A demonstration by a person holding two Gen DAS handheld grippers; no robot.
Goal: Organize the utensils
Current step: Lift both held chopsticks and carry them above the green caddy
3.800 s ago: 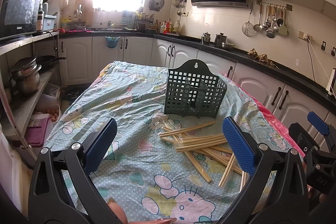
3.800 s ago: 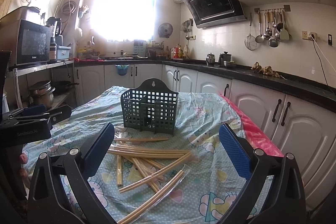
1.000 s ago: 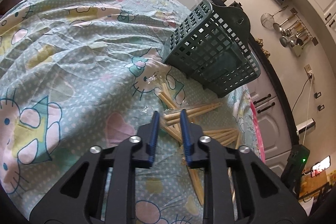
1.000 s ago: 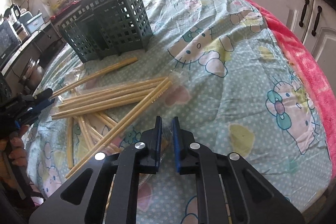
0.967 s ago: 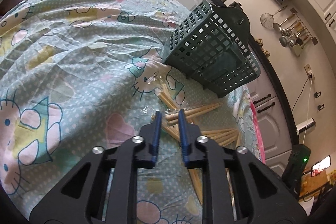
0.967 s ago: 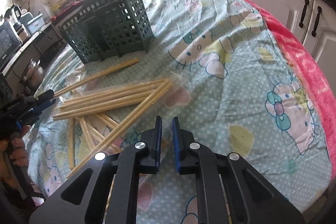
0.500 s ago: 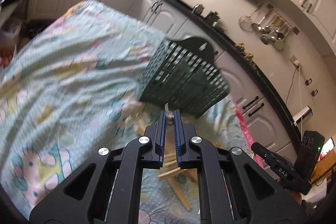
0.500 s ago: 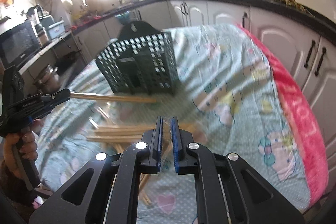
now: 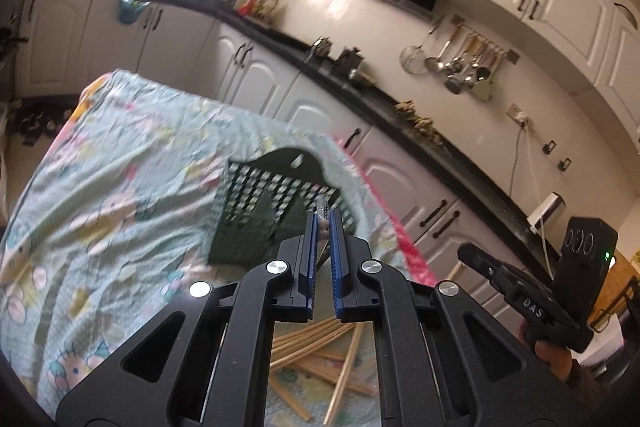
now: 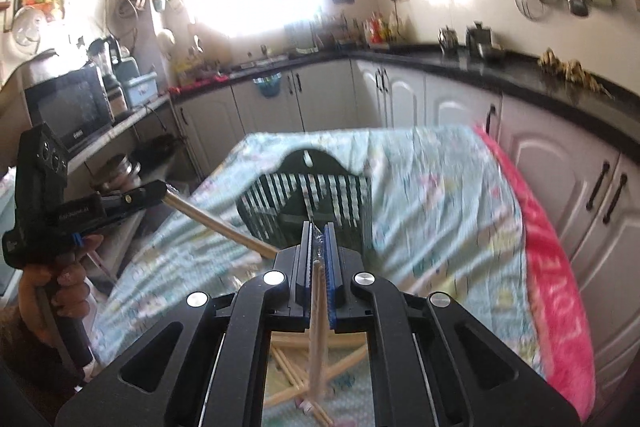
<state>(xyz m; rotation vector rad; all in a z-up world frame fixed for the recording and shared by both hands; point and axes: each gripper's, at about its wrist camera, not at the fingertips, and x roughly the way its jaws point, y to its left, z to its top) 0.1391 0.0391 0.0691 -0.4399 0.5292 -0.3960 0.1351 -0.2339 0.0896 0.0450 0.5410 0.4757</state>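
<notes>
A dark green slotted utensil basket (image 9: pixel 276 211) stands on the table; it also shows in the right wrist view (image 10: pixel 308 203). My left gripper (image 9: pixel 324 223) is shut on a wrapped chopstick, whose end pokes out between the pads; seen from the right wrist view (image 10: pixel 136 197) the chopstick (image 10: pixel 216 225) slants down toward the basket. My right gripper (image 10: pixel 317 231) is shut on another wooden chopstick (image 10: pixel 316 331) that hangs down between its arms. It also shows in the left wrist view (image 9: pixel 492 273). Several loose chopsticks (image 9: pixel 320 347) lie on the cloth below both grippers.
The table wears a pale blue cartoon cloth (image 9: pixel 120 195) with a pink edge (image 10: pixel 552 287) at the right. White cabinets and a black counter (image 10: pixel 480 67) run behind. A microwave shelf (image 10: pixel 72 111) stands at the left.
Both grippers shut on a chopstick each on the table, then rose with them. They are now higher above the pile and level with the basket.
</notes>
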